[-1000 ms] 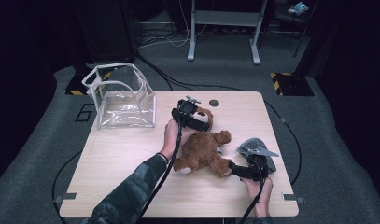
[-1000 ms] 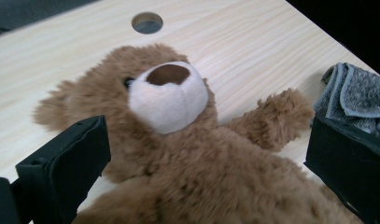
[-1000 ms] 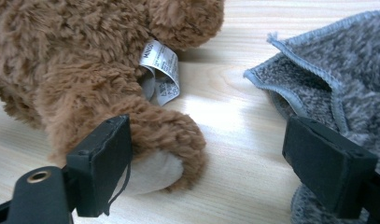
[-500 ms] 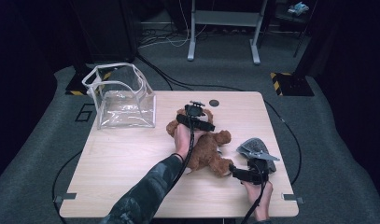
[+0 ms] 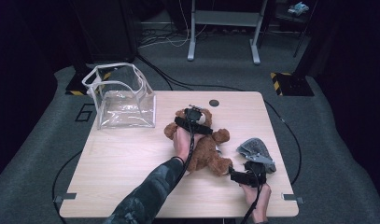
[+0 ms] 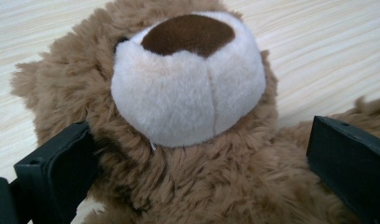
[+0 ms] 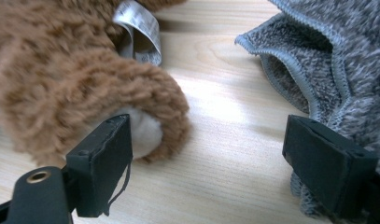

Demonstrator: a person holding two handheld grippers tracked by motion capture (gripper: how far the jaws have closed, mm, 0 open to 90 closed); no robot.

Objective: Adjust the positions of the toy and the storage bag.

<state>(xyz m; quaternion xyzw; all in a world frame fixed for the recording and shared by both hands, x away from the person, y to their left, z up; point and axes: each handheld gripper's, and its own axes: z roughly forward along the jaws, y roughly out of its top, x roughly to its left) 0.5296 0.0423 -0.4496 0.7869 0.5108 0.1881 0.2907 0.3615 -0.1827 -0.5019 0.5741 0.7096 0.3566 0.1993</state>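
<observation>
A: Status of the left hand-held gripper (image 6: 197,154)?

B: Jaws apart, straddling the teddy bear (image 5: 201,144) below its muzzle; no clamp yet.

A: Right hand-held gripper (image 7: 206,154)?

B: Apart, bear's foot at one jaw, grey cloth (image 7: 337,60) at the other. Bear lies on the worktop (image 5: 131,158); lifting remains.

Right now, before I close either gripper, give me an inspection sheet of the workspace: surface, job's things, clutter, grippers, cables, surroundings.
Surface: light wooden table, bare around the things.
Job's things: brown plush teddy bear lying face up mid-table.
Clutter: clear plastic bag with white trim standing open at the far left corner; grey fleecy cloth at the near right; small dark round disc at the far edge.
Grippers: left gripper open, jaws either side of the bear's neck below the muzzle; right gripper open at the bear's foot, cloth beside the other jaw.
Cables: black cable along the left forearm; others on the floor.
Surroundings: dark carpet, grey metal stand behind.
</observation>
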